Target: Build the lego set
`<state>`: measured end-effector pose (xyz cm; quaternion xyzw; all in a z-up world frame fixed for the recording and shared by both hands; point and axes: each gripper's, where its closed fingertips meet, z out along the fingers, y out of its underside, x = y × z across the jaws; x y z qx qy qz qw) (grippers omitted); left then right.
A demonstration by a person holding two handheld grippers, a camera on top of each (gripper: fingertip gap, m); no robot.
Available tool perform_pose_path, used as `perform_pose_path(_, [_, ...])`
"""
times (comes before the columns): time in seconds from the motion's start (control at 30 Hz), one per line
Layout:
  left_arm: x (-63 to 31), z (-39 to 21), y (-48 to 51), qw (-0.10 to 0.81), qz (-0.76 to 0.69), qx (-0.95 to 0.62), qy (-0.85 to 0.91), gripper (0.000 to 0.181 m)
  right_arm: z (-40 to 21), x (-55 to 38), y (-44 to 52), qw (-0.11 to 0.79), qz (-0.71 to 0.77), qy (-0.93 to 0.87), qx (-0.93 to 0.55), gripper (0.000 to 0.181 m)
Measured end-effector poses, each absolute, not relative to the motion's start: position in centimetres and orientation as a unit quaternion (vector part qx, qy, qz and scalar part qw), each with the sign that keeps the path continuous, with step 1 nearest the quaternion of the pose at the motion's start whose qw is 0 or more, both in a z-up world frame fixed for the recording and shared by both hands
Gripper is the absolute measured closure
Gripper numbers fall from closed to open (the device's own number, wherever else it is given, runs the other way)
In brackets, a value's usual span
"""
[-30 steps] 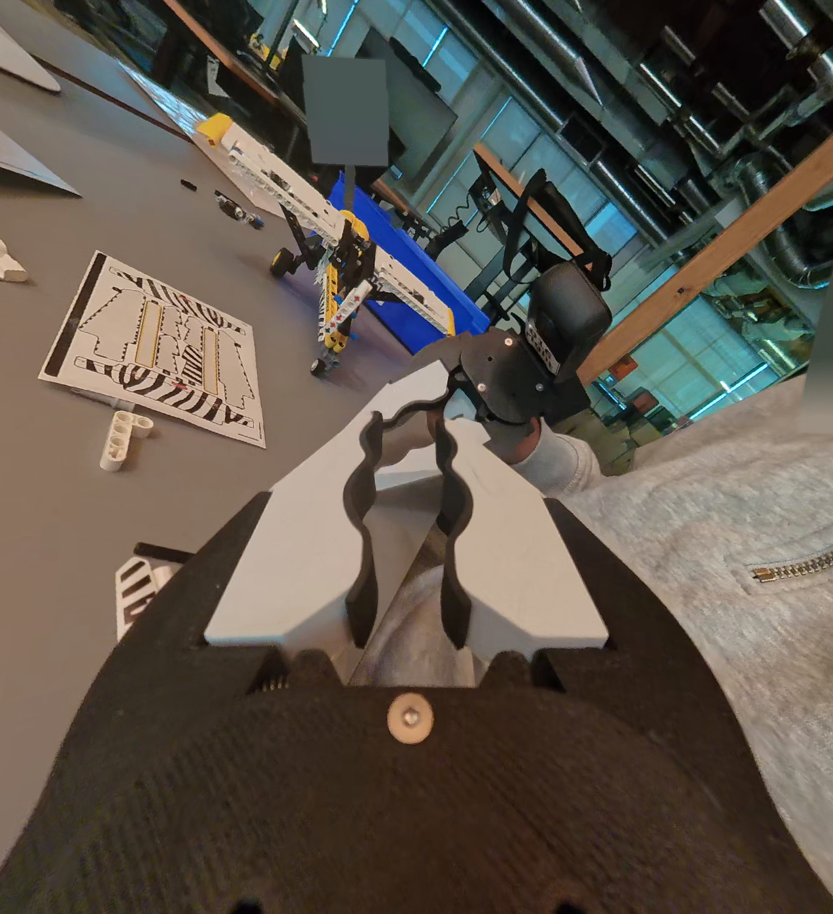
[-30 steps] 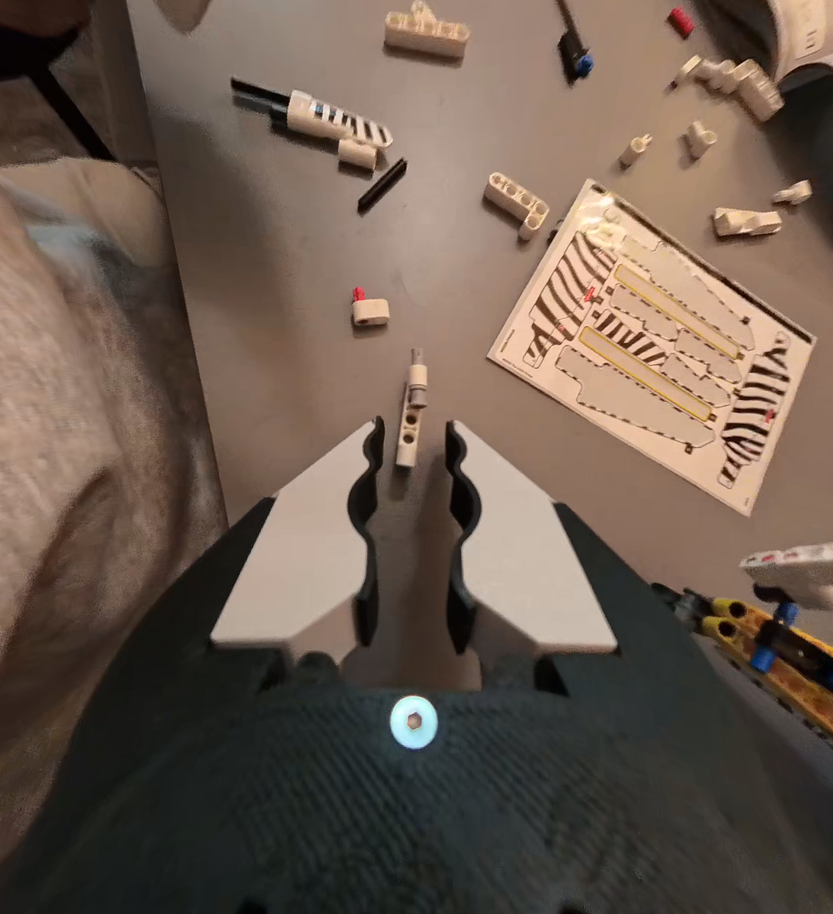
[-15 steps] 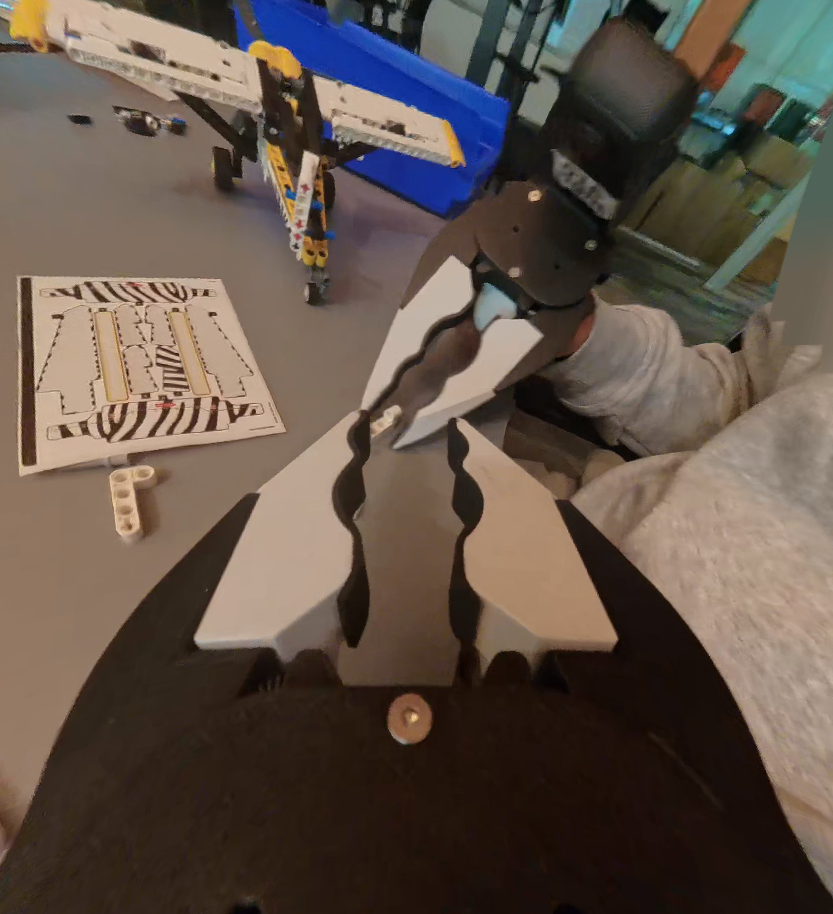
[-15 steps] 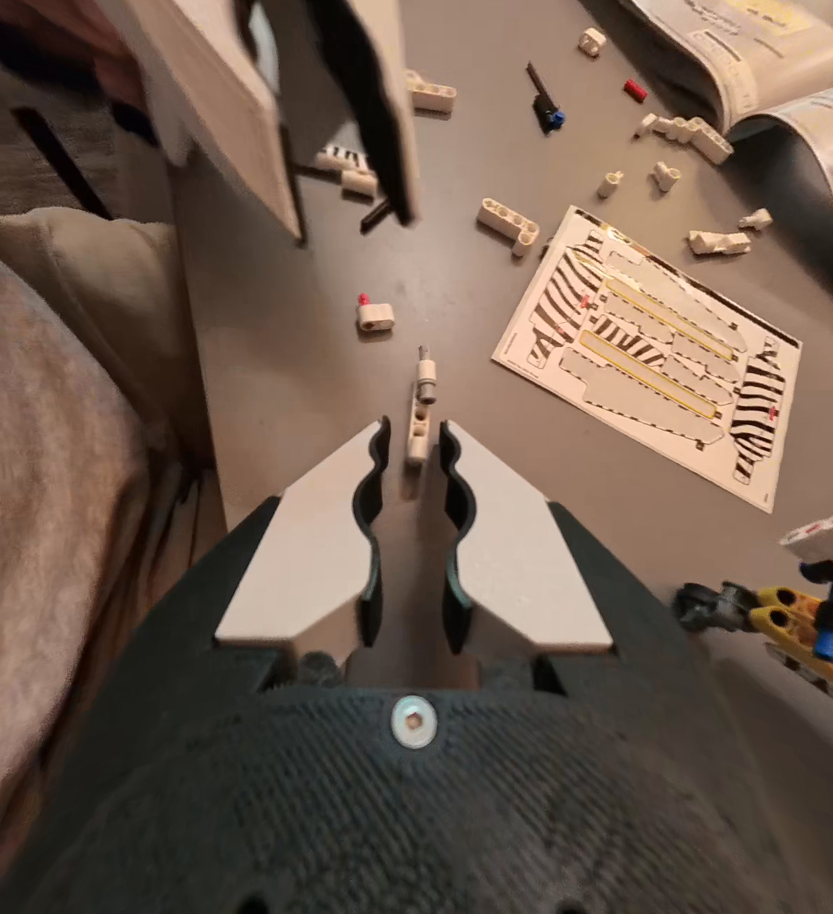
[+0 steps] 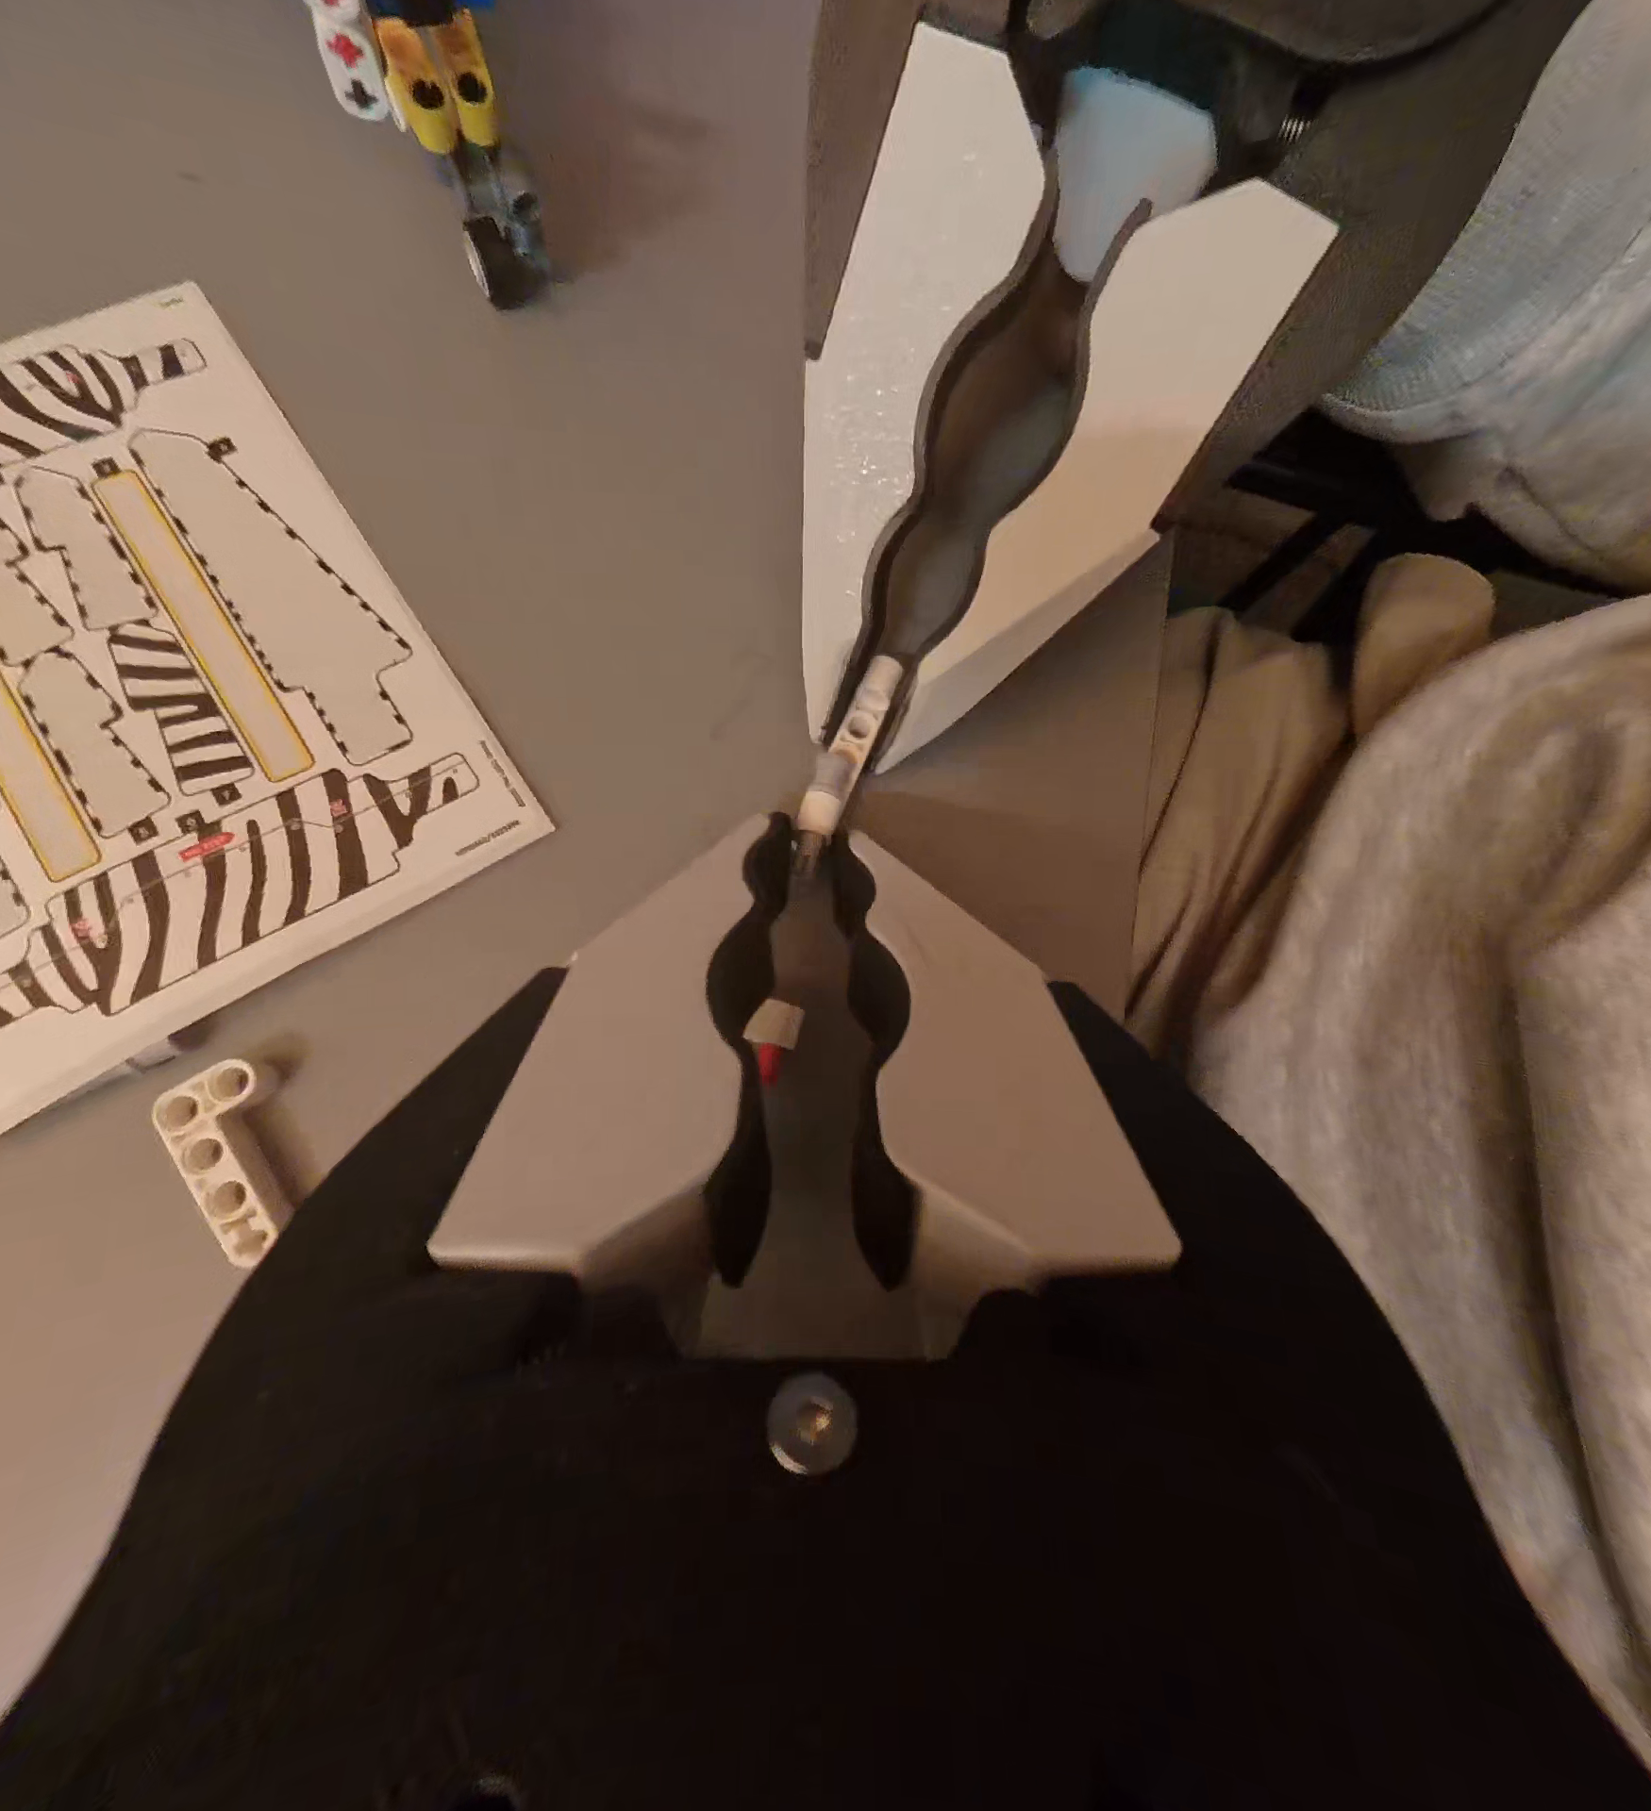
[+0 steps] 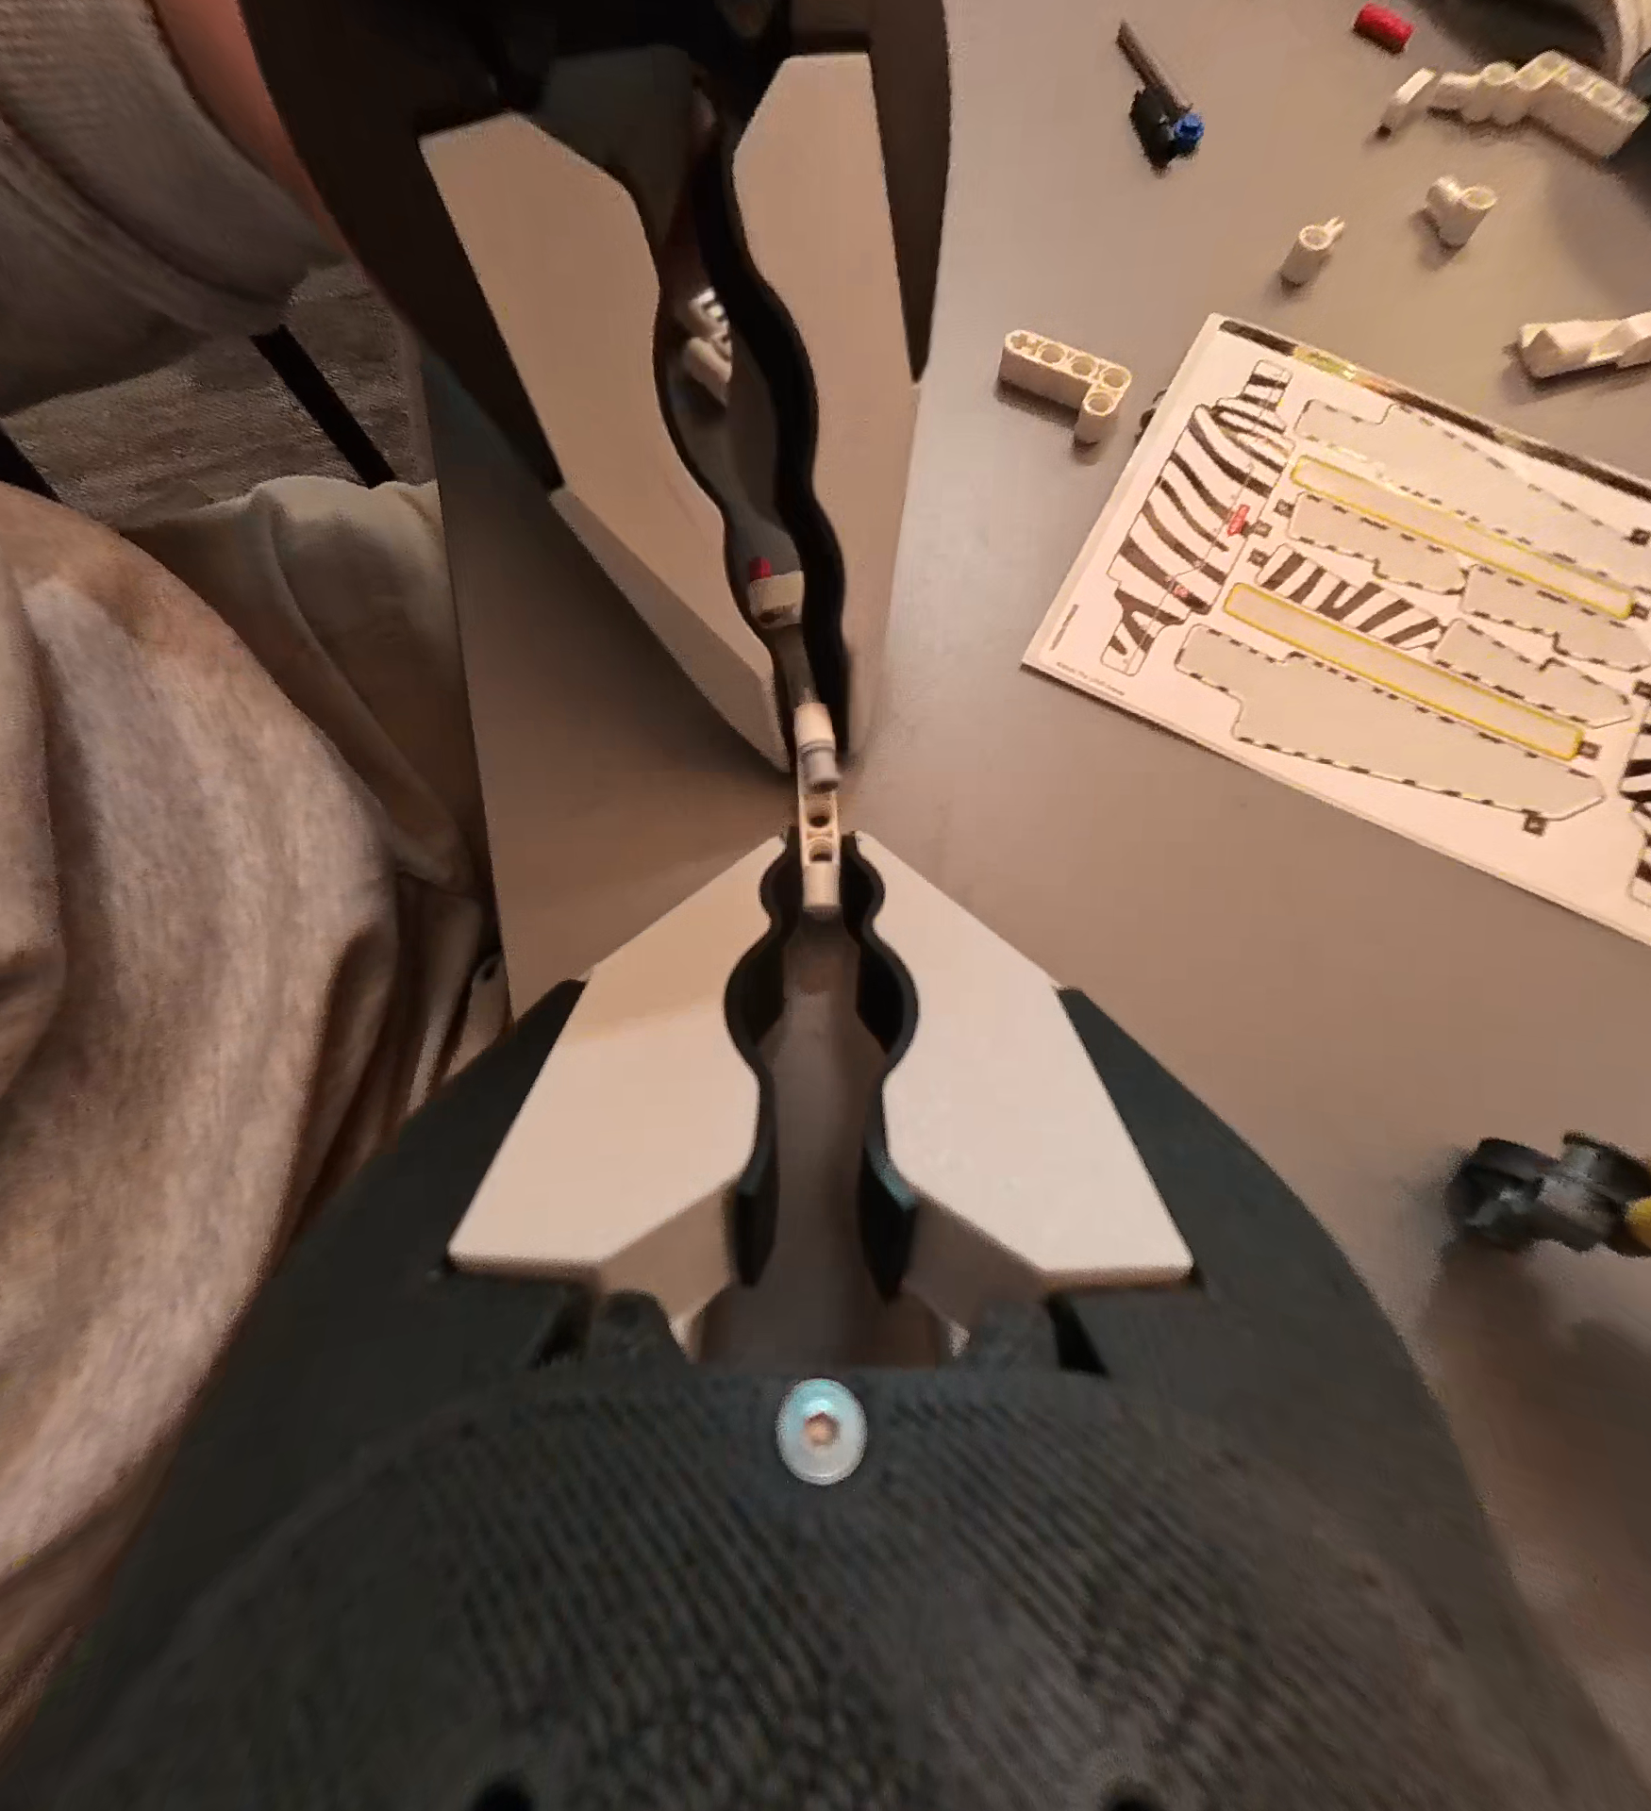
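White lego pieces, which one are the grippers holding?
The slim white beam with a pin, gripped at opposite ends by the right gripper and left gripper; the L-shaped beam lies loose by the sticker sheet.

Light: dim, warm, indoor.
Blur: sweater [image 6: 116, 882] at 9 o'clock and wheel [image 6: 1508, 1191] at 3 o'clock smeared.
Edges: wide-angle bending.

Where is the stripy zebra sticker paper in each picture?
Left wrist view: the zebra sticker sheet lies at the left edge, on the grey table.
Right wrist view: the same sheet lies at the upper right.
Shared landmark: the small white L-shaped piece lies on the table just off one corner of the sheet.
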<state>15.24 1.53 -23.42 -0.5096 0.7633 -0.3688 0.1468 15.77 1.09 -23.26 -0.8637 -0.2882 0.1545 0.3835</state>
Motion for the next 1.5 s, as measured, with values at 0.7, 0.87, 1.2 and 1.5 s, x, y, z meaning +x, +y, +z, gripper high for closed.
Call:
perform_pose_path(0.7, [15.4,-16.8,2.6,-0.019,-0.673,-0.570,0.472,0.176,-16.5,17.1,2.7,0.557,0.231,-0.184,-0.776,0.141])
perform_pose_path(0.87, [15.8,-15.1,1.6,0.016,-0.700,-0.538,0.468,0.176,-15.3,16.5,3.0,0.572,0.286,-0.152,-0.753,0.151])
perform_pose_path(1.2, [15.9,-14.0,0.5,0.060,-0.712,-0.500,0.490,0.164,-12.6,16.9,2.0,0.557,0.500,-0.082,-0.658,0.176])
perform_pose_path(1.5, [15.8,-13.4,0.7,0.102,-0.707,-0.492,0.498,0.175,-13.1,15.9,1.9,0.522,0.535,-0.086,-0.659,0.176])
